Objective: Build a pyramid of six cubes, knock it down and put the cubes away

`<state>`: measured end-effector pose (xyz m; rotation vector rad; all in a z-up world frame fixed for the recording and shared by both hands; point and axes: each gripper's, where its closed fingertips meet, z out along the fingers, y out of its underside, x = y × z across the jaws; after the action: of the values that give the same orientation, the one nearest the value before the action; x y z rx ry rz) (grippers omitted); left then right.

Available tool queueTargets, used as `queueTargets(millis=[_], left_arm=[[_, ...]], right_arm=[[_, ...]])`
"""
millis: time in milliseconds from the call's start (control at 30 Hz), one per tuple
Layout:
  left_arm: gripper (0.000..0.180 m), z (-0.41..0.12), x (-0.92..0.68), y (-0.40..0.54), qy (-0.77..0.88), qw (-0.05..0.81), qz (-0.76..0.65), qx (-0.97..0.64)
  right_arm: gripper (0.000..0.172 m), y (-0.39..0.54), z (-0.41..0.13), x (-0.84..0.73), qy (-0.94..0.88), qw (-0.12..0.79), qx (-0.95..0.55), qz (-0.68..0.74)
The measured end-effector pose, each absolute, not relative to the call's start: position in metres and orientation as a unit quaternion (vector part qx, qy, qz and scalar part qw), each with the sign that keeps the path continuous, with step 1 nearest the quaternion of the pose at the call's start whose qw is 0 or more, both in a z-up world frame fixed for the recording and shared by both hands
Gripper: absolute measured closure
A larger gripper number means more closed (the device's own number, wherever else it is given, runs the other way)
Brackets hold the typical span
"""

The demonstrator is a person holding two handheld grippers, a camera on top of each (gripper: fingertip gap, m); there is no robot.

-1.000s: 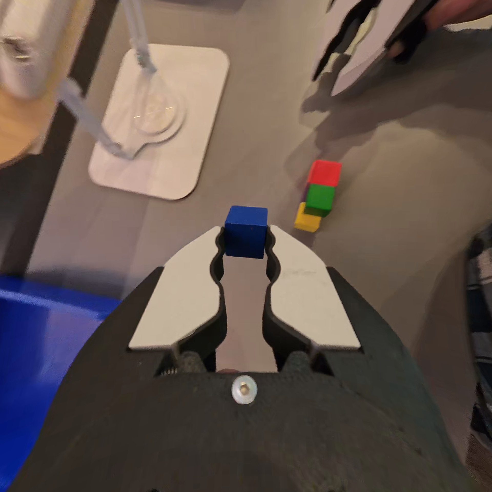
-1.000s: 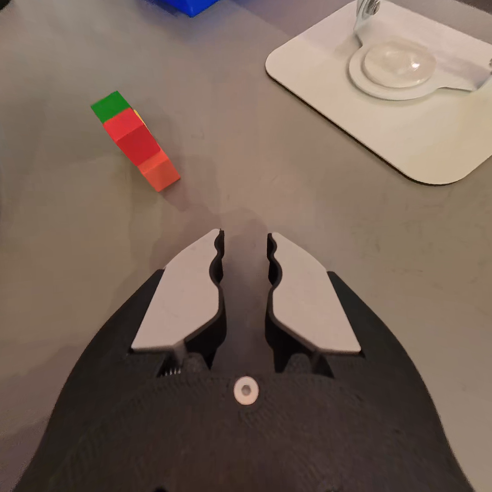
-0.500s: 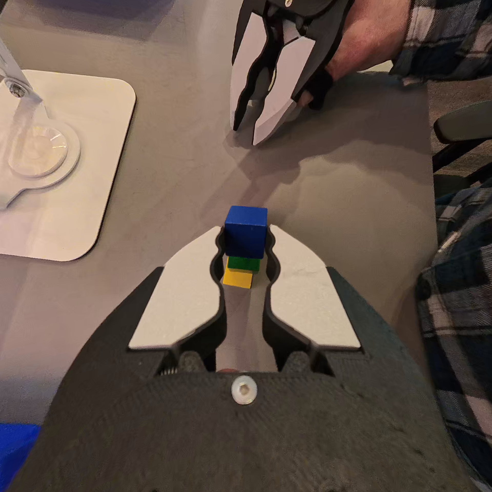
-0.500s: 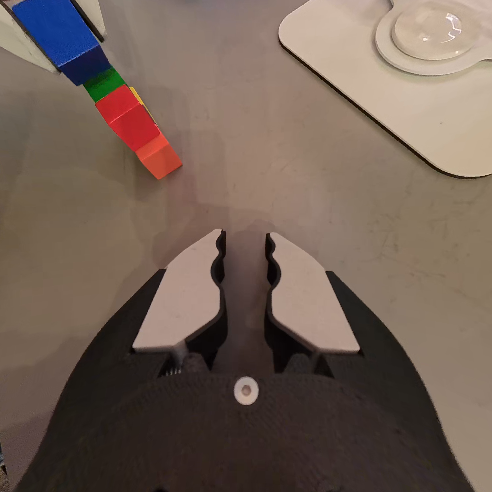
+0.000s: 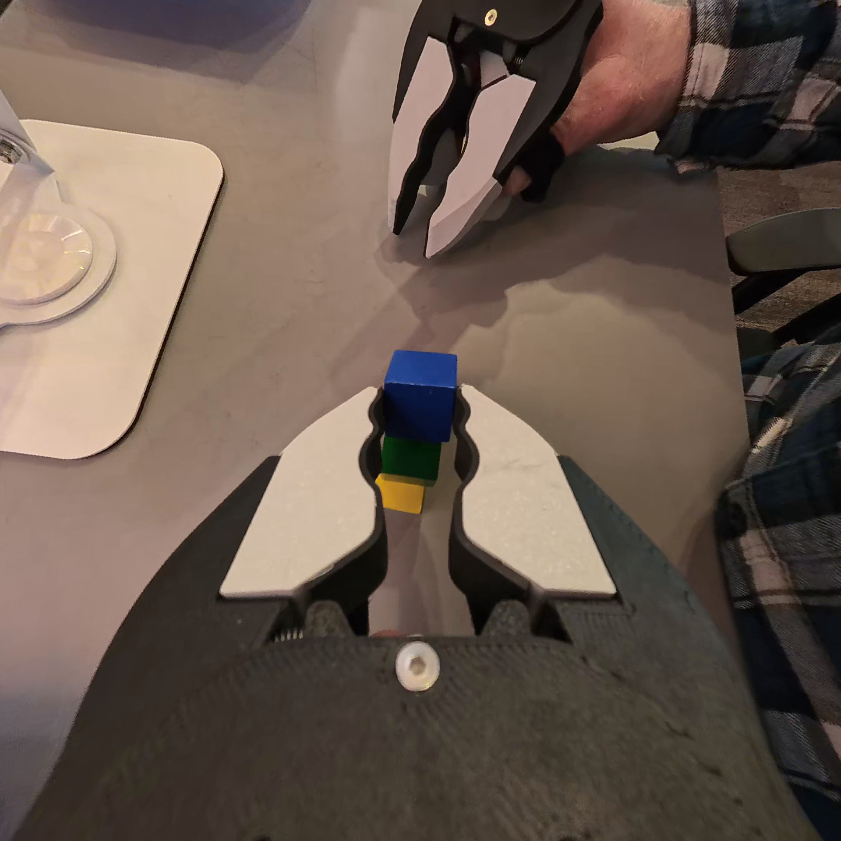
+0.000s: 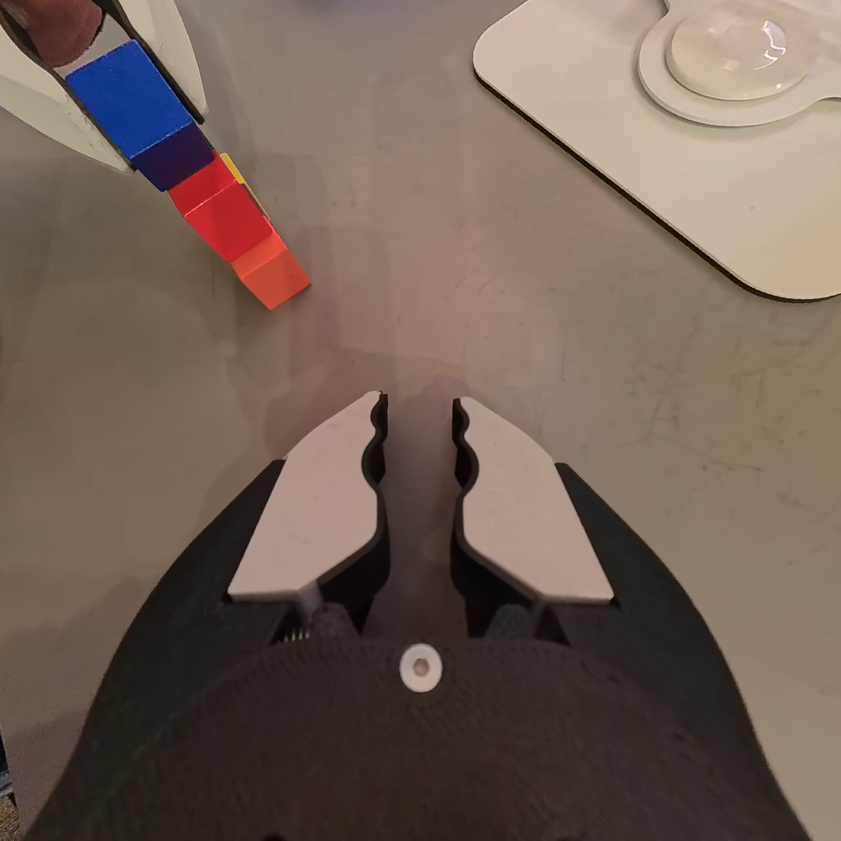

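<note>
Lower now than half a second ago, the blue cube sits pinched at the very tips of the left gripper, both dark pads pressed against its sides, and it has come down almost onto the green cube, so only a sliver of green shows beneath it where more showed before. From the right wrist view the blue cube hangs over the top of the stack, its shadowed lower face just above the red cube; whether it already rests on anything I cannot tell.

Below, the stack stands on the grey table. A yellow cube lies at the bottom on the near side in the left wrist view, with the green one above it. From the other side, an orange cube sits on the table with the red cube above and behind it, and a strip of yellow peeks past the red one's edge.

Well apart from the stack, the right gripper hovers low over bare table, its tongs parted a little with nothing between them. A hand in a plaid sleeve grips it.

Off to one side lies a white base plate carrying a clear dome.
</note>
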<state>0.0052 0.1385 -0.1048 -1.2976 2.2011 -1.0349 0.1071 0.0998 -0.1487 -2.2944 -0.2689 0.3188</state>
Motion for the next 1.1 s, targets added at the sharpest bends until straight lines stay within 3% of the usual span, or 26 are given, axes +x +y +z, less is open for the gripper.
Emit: queueTargets(millis=[33,1100], left_arm=[[0.153,-0.1055,0.0048,0.1385,0.783,0.189,-0.37,-0.462],[0.153,-0.1116,-0.0049,0.1377,0.814,0.141,-0.378,-0.418]], right_arm=[[0.145,0.1004,-0.1484,0.1068,-0.106,0.394,-0.904,0.126],[0.146,0.1018,-0.1474,0.1039,-0.101,0.395,-0.903,0.133]])
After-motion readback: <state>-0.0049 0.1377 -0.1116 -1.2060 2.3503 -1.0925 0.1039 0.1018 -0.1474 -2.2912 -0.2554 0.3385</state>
